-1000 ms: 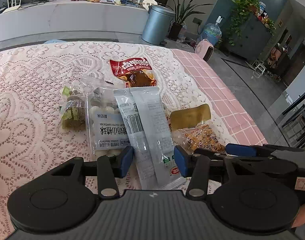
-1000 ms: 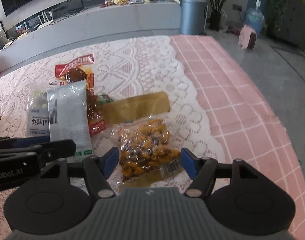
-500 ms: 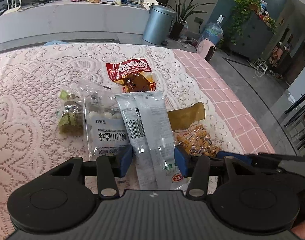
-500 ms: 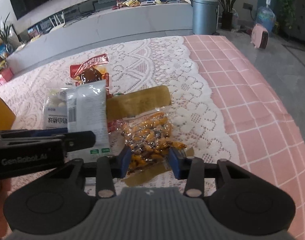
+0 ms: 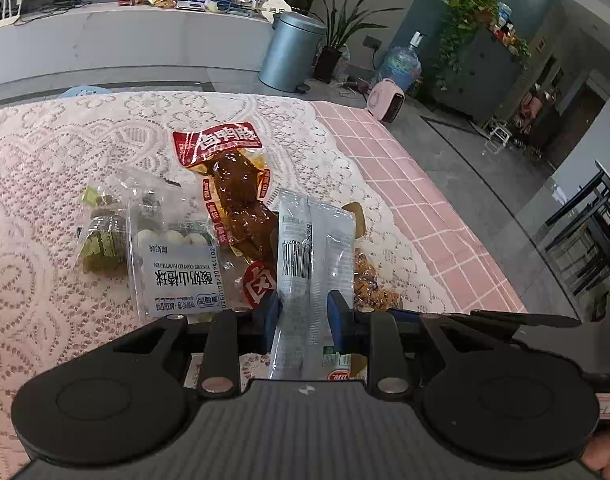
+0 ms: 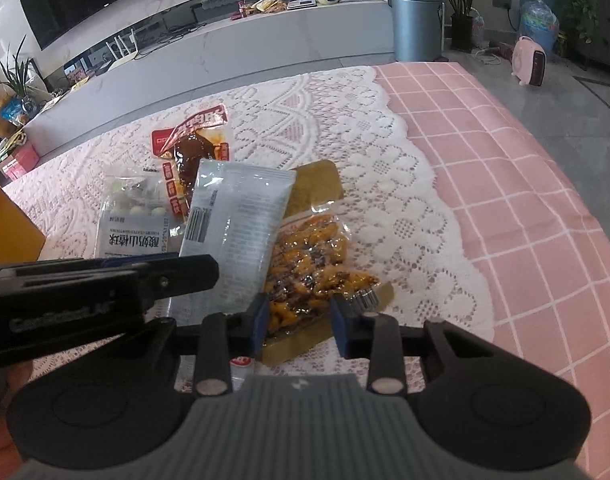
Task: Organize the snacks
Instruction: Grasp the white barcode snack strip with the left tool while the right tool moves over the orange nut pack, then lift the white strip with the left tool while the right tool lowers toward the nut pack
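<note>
Gripping silver packet [image 5: 313,264], left gripper [image 5: 303,316]; right gripper [image 6: 299,320] clamps orange snack bag [image 6: 309,264]; hawthorn-ball bag [image 5: 177,276] alongside.

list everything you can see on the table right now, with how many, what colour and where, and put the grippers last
silver packet: 1, silver-grey, centre, raised between the left fingers
orange snack bag: 1, clear with orange pieces, right of the silver packet
red meat pack: 1, red and brown, behind
white ball bag: 1, clear and white, left
green snack bag: 1, green, far left
lace cloth: 1, white over pink
left hand-held gripper: 1, black and blue, closed on the silver packet
right hand-held gripper: 1, black and blue, around the orange snack bag
</note>
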A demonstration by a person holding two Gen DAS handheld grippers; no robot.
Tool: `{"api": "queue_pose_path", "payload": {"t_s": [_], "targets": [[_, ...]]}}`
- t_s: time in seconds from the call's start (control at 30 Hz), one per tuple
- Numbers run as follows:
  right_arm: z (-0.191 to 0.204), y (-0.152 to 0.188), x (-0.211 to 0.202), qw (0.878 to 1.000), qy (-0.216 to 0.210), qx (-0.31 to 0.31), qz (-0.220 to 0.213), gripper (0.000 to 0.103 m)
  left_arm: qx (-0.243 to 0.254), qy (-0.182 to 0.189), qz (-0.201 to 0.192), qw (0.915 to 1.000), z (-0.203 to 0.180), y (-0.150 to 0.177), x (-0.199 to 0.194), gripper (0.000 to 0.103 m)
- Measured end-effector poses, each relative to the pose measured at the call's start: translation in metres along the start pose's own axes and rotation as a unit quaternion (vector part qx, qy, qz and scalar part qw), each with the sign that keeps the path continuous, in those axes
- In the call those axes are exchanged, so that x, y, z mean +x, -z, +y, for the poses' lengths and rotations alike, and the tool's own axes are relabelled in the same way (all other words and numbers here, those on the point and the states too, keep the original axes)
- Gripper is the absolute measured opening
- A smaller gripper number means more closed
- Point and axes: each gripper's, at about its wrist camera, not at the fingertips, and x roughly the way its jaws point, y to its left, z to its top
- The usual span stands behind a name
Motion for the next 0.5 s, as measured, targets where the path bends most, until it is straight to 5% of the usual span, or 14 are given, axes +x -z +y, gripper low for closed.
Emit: {"api": "queue_pose_path", "payload": {"t_s": [0.5], "targets": [[-0.022,0.000,-0.003,0.998,0.004,0.064,0.005,0.033,-0.029,0.084,0.017,0.9959,-0.010,-0.017,-0.006,0.029]]}}
